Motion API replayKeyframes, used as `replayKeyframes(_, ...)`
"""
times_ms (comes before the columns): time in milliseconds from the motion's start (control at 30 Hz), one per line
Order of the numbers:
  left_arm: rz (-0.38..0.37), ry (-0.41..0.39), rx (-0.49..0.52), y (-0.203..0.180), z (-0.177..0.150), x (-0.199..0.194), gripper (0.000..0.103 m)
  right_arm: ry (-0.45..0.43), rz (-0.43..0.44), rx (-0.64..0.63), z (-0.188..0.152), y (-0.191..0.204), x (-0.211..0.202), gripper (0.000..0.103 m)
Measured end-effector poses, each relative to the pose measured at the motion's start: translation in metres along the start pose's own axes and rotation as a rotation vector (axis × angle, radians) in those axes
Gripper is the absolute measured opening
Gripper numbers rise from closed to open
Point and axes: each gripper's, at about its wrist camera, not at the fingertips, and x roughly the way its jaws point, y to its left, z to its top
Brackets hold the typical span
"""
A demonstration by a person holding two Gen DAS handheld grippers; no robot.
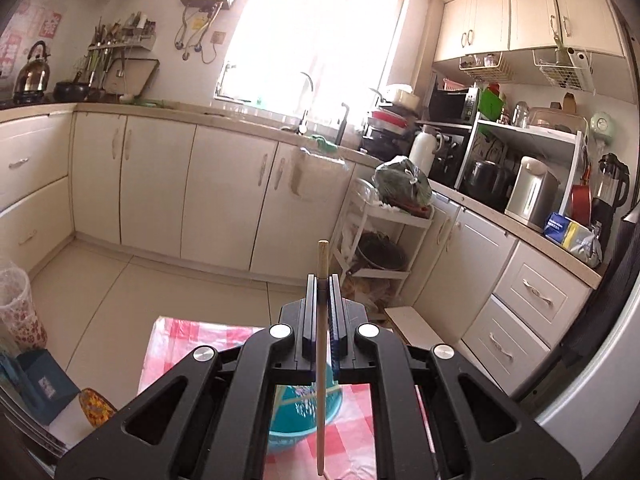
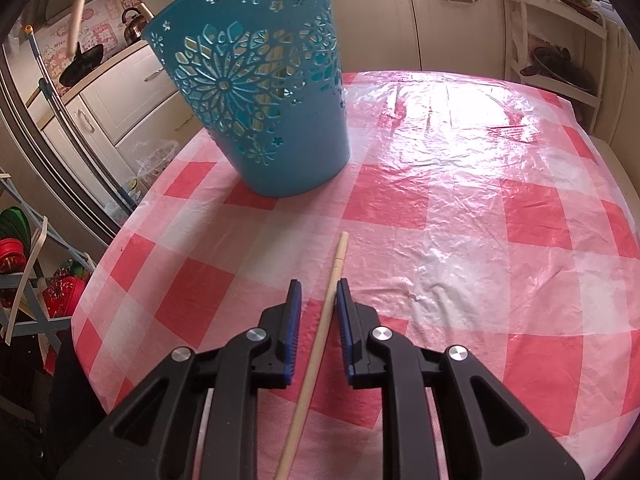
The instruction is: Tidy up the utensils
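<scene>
Cream kitchen cabinets and a bright window form the backdrop; a table (image 2: 460, 200) under a pink-and-white checked plastic cloth carries the work.

Left wrist view: the left gripper (image 1: 322, 280) is raised above the table, its jaws pressed onto a wooden chopstick (image 1: 322, 300) held upright, one end rising above the fingertips and the rest hanging down toward the camera. Below it, seen through the gripper frame, is the teal basket (image 1: 296, 420), with thin sticks apparently already inside. The chopstick's lower end appears to hang over or just beside the basket's rim; which of the two cannot be told.

Right wrist view: the basket stands near the table's far left corner. A second chopstick (image 2: 320, 344) lies flat on the cloth toward the near edge, well apart from the basket. The right gripper (image 2: 319, 286) is spread around it, a pad on either side, the right pad closer to the wood.

Risks, as a judgement: released off-centre, the held chopstick may strike the rim and fall outside. The lying chopstick, round on slick plastic, may roll or pivot if one pad meets it first.
</scene>
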Motion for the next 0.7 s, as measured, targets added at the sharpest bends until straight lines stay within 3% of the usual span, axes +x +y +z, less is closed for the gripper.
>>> replayKeyframes(133, 0.093, -0.074, 0.036, -0.002, 0.021, 0.016, 0.005, 0.001, 0.006, -0.007, 0.000, -0.001, 0.000, 0.022)
replayKeyframes(267, 0.172, -0.082, 0.047, 0.002, 0.013, 0.047, 0.005, 0.003, 0.013, -0.015, 0.000, 0.000, 0.000, 0.026)
replayKeyframes(500, 0.224, 0.041, 0.062, 0.020, -0.041, 0.094, 0.005, 0.003, 0.023, -0.006, 0.000, -0.002, 0.000, 0.026)
replayKeyframes(700, 0.223, 0.119, 0.089, 0.026, -0.073, 0.092, 0.006, 0.003, 0.024, -0.006, 0.000, -0.003, -0.001, 0.026)
